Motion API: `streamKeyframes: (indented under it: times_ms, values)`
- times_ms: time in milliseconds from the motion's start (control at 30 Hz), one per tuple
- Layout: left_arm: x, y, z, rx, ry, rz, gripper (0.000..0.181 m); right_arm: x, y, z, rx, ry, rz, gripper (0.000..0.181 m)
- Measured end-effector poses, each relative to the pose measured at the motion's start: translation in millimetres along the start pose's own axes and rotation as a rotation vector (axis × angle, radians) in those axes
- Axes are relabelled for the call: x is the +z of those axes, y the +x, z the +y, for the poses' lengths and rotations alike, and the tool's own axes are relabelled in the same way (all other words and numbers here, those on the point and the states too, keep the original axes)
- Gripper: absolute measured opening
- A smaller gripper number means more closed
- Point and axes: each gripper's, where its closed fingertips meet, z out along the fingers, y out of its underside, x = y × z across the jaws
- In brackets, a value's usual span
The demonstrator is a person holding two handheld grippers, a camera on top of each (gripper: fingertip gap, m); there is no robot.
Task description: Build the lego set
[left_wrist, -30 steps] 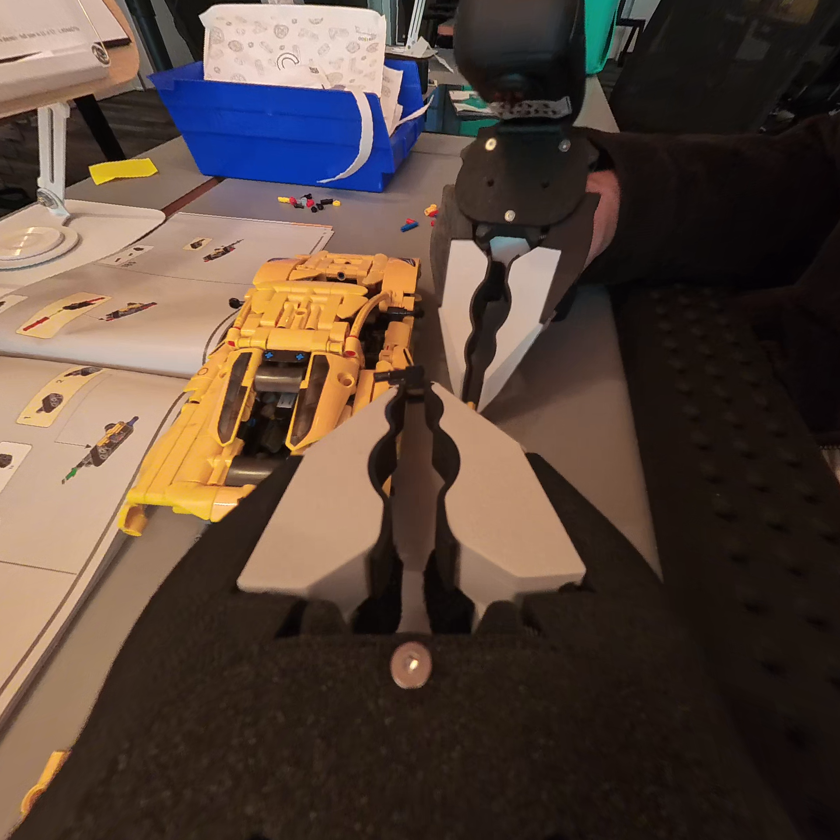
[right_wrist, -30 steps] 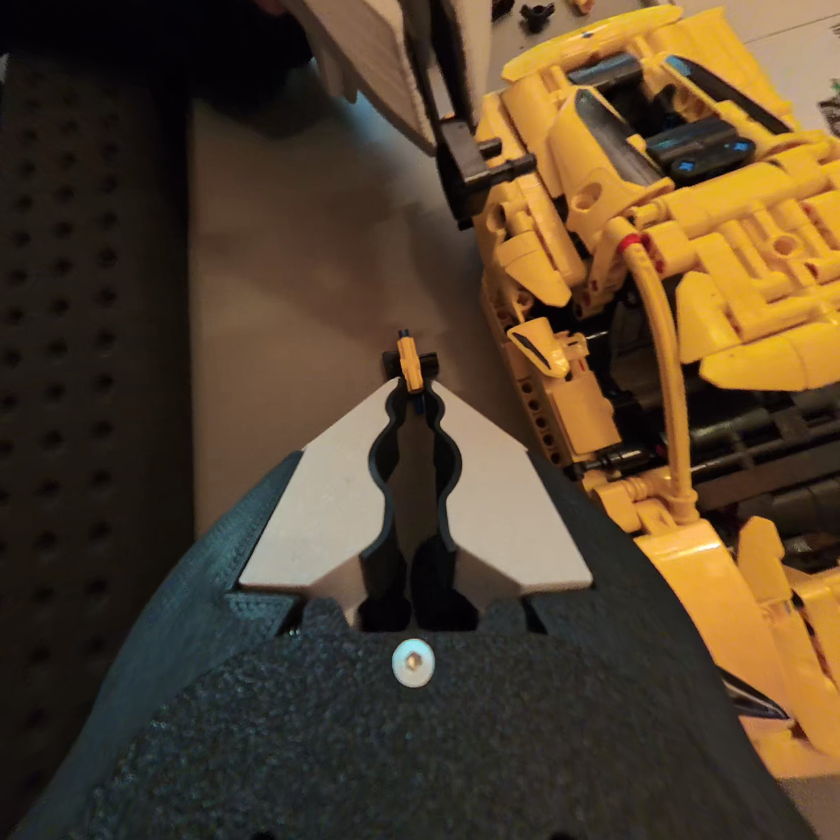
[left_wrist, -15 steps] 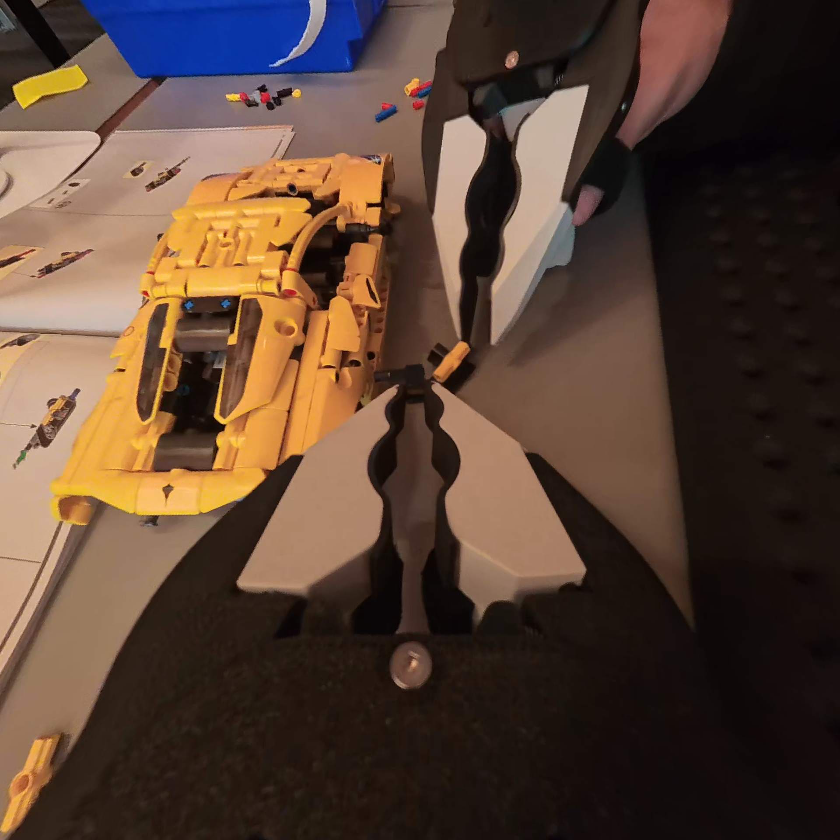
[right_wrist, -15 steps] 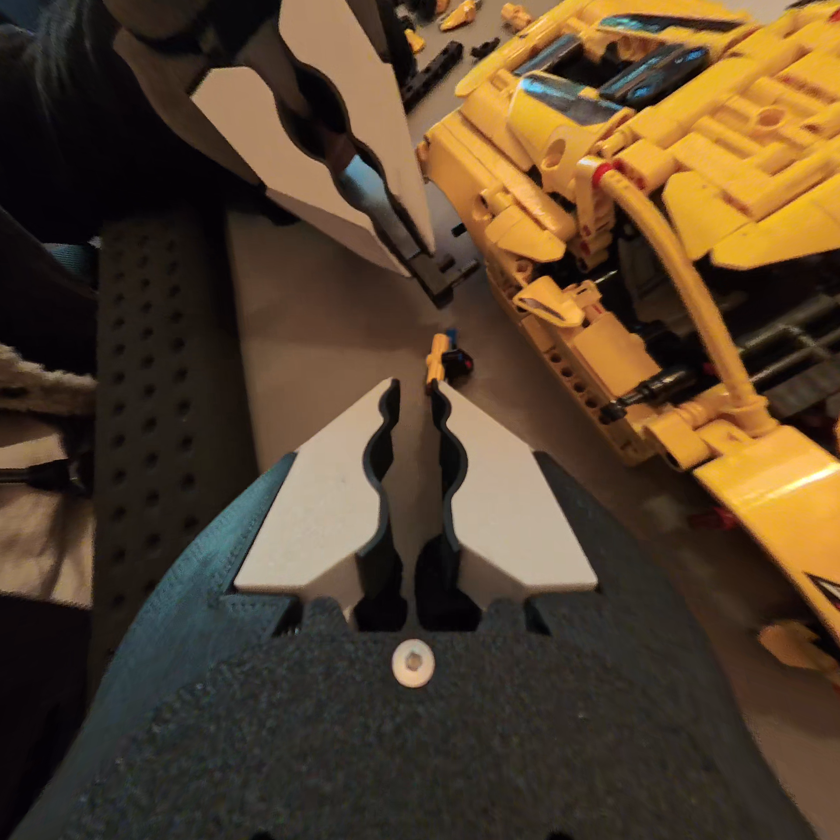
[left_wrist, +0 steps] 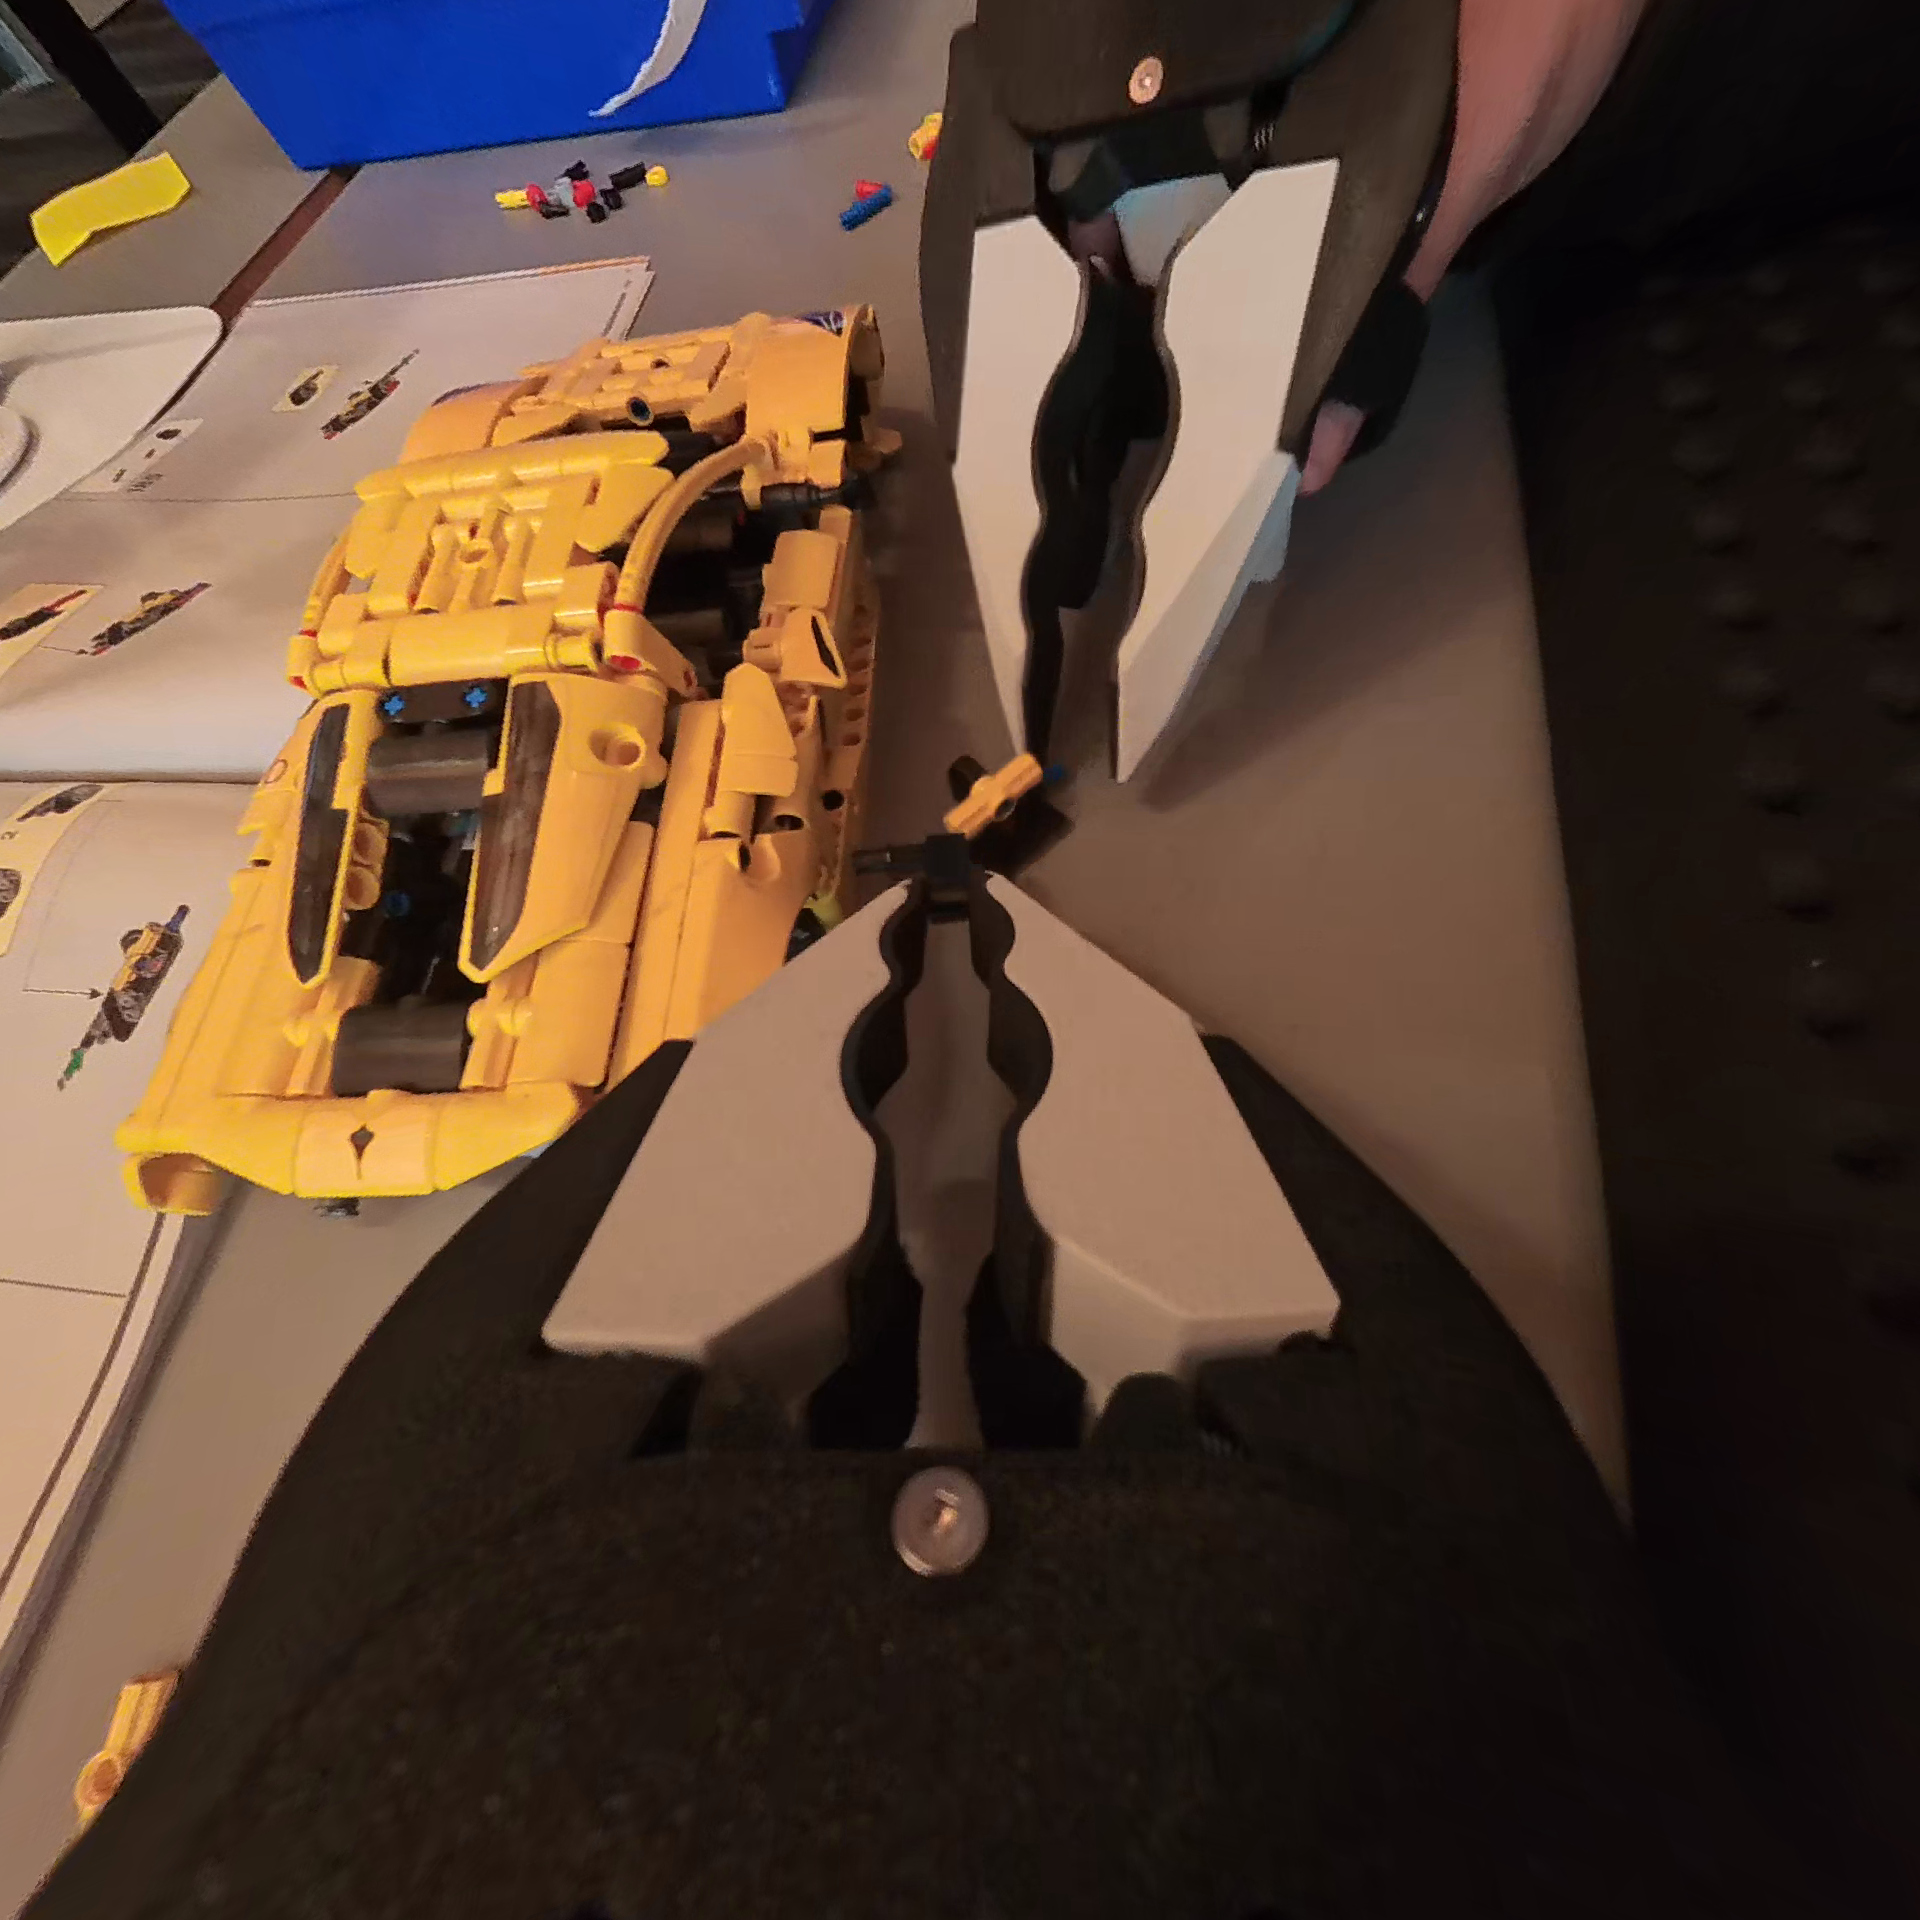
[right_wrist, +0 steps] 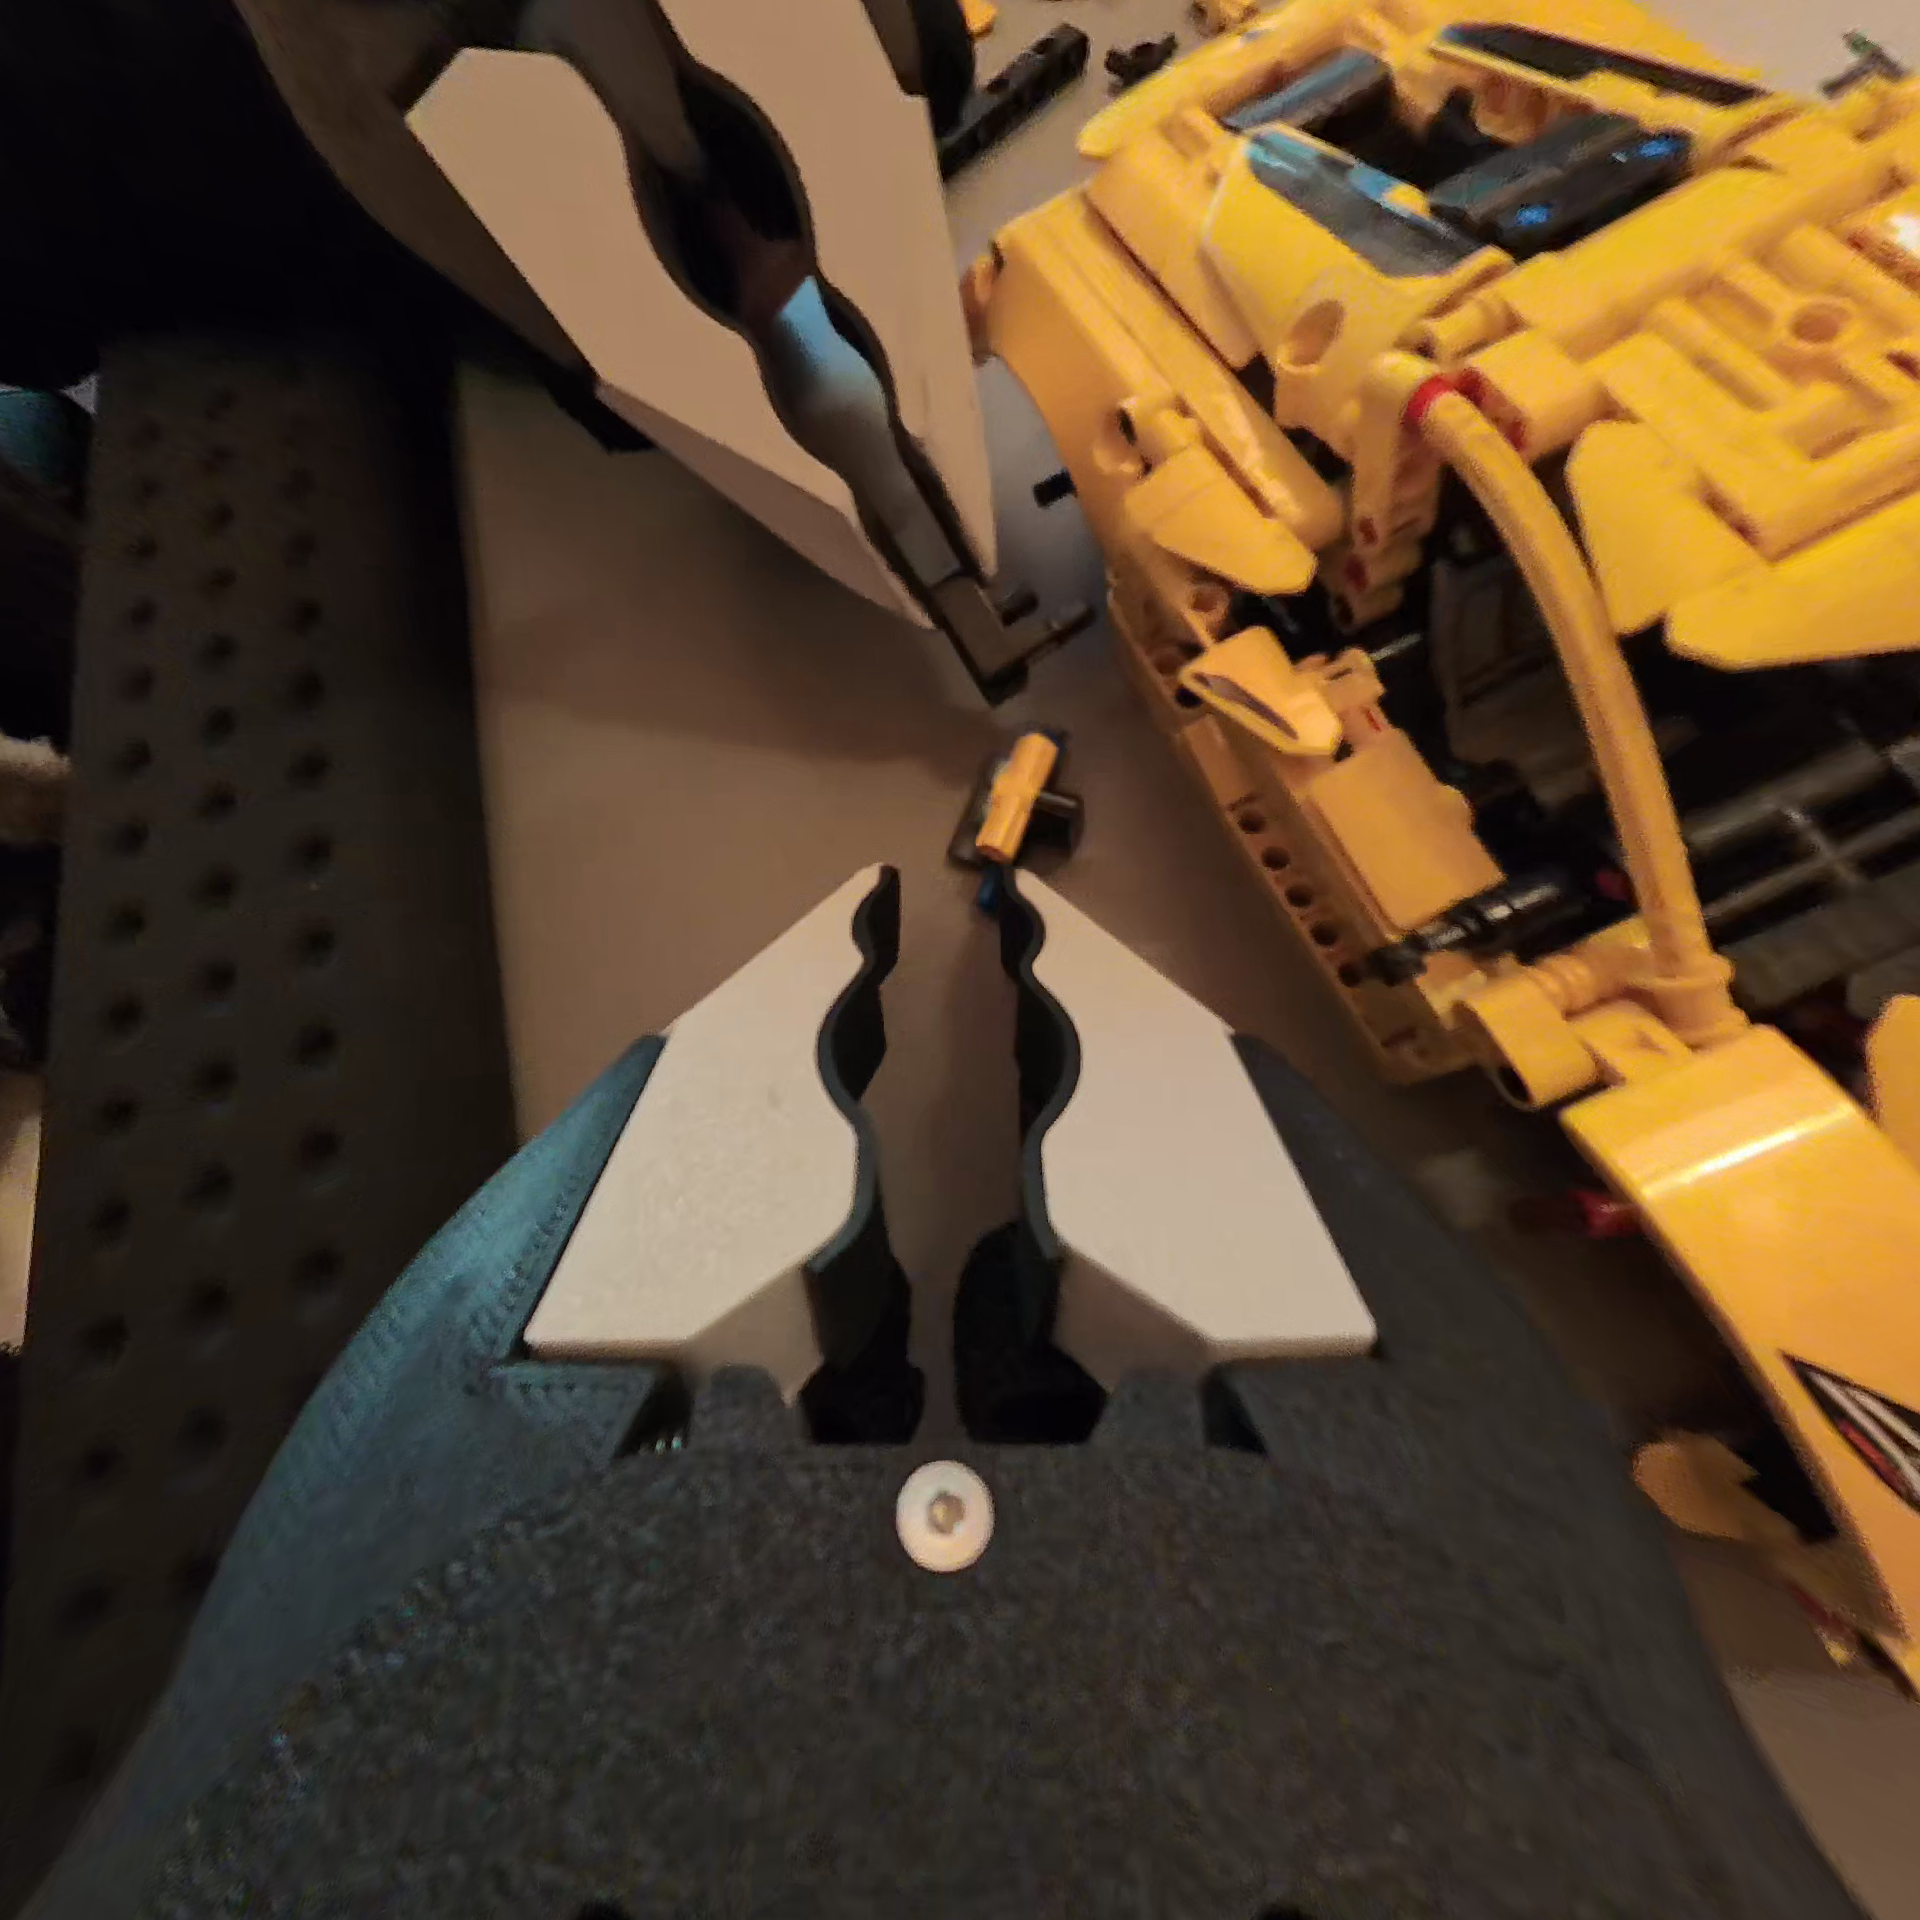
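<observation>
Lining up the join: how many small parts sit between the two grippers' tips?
2. A black connector pinched in the left gripper; a yellow connector on the table before the open right gripper. None seem hidden.

A blue bin (left_wrist: pixel 499 73) with a white paper strip (left_wrist: pixel 665 52) hanging over its wall stands far ahead and left of the left fingers. A yellow scrap (left_wrist: pixel 109 203) lies left of it. A dark perforated mat (left_wrist: pixel 1745 727) runs along the fingers' right.
</observation>
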Motion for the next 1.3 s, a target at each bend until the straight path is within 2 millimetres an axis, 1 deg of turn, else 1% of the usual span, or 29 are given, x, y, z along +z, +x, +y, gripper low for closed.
streamKeyframes:
  times_ms: [100,200,267,333,400,467,567,667,700,767,933,1067,1200,1300]
  values:
    - [0,0,0,0.007,-0.001,-0.003,0.007,2,-8,-2,-0.019,-0.001,-0.028,0.015]
    - [0,-2,-1,0.010,0.001,-0.015,0.007,-1,-3,-2,-0.020,0.004,-0.004,0.015]
    - [-2,-3,-4,0.010,0.021,-0.024,0.007,-5,-1,-10,-0.006,0.048,0.000,0.014]
    - [-6,-3,-14,0.023,0.074,-0.032,0.007,-11,-3,-23,0.027,0.131,-0.032,0.015]
    - [-12,-1,-27,0.050,0.150,-0.035,0.007,-15,-10,-38,0.086,0.226,-0.101,0.025]
    - [-19,0,-38,0.105,0.214,-0.061,0.007,-17,-15,-49,0.175,0.291,-0.186,0.036]
    - [-27,6,-51,0.189,0.291,-0.082,0.007,-20,-18,-55,0.348,0.317,-0.306,0.035]
    - [-29,13,-56,0.260,0.319,-0.086,0.007,-26,-26,-60,0.506,0.332,-0.480,0.035]
    - [-28,15,-55,0.283,0.318,-0.089,0.007,-28,-28,-62,0.531,0.347,-0.519,0.035]
    - [-26,18,-54,0.322,0.313,-0.093,0.007,-30,-30,-65,0.548,0.364,-0.549,0.027]
    - [-25,21,-55,0.377,0.314,-0.111,0.007,-28,-27,-61,0.558,0.353,-0.541,0.015]
    - [-21,18,-51,0.390,0.281,-0.144,0.007,-27,-22,-60,0.531,0.352,-0.482,0.014]
    - [-17,15,-45,0.309,0.218,-0.141,0.008,-25,-16,-58,0.457,0.337,-0.381,0.014]
    - [-15,13,-43,0.245,0.207,-0.120,0.008,-24,-13,-56,0.420,0.323,-0.331,0.014]
